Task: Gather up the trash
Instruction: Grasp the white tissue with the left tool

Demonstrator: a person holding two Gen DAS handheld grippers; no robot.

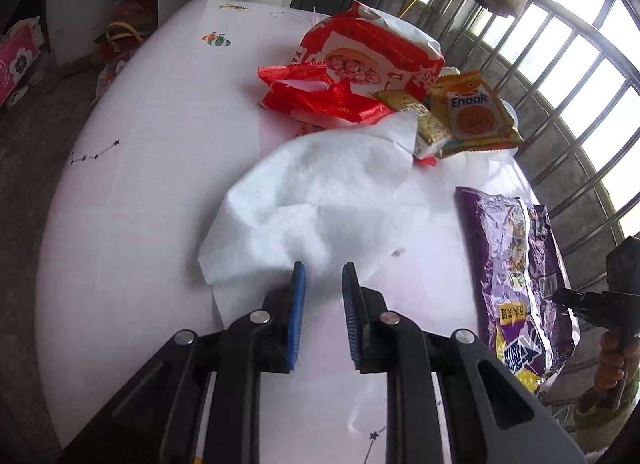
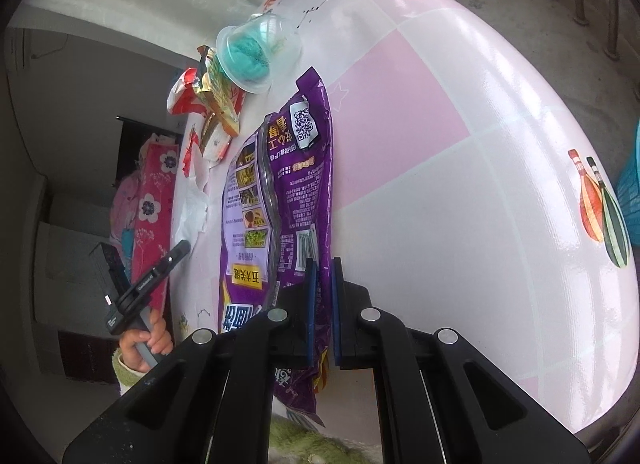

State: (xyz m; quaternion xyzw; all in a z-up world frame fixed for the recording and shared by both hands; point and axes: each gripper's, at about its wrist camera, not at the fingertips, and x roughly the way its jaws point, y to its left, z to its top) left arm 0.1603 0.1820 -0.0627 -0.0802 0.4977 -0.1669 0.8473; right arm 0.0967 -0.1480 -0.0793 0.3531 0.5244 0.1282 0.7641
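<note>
A crumpled white tissue [image 1: 320,199] lies on the pink-and-white checked table [image 1: 132,191]. My left gripper [image 1: 323,268] hovers over the tissue's near edge, its blue pads a little apart with nothing pressed between them. A purple snack bag [image 2: 280,191] lies lengthwise near the table edge. My right gripper [image 2: 322,264] is shut on the bag's long edge. The same bag [image 1: 516,264] shows in the left wrist view, with the right gripper [image 1: 560,298] at its side. At the far end lie red snack bags [image 1: 360,63], a yellow packet [image 1: 472,111] and a clear cup [image 2: 256,51] with something teal in it.
Window bars [image 1: 560,103] run behind the table's right side. Boxes and bags clutter the floor [image 1: 24,59] to the left. A pink flowered box [image 2: 152,199] stands beyond the table. A hand [image 2: 152,340] holds the left gripper [image 2: 183,246] at the table's edge.
</note>
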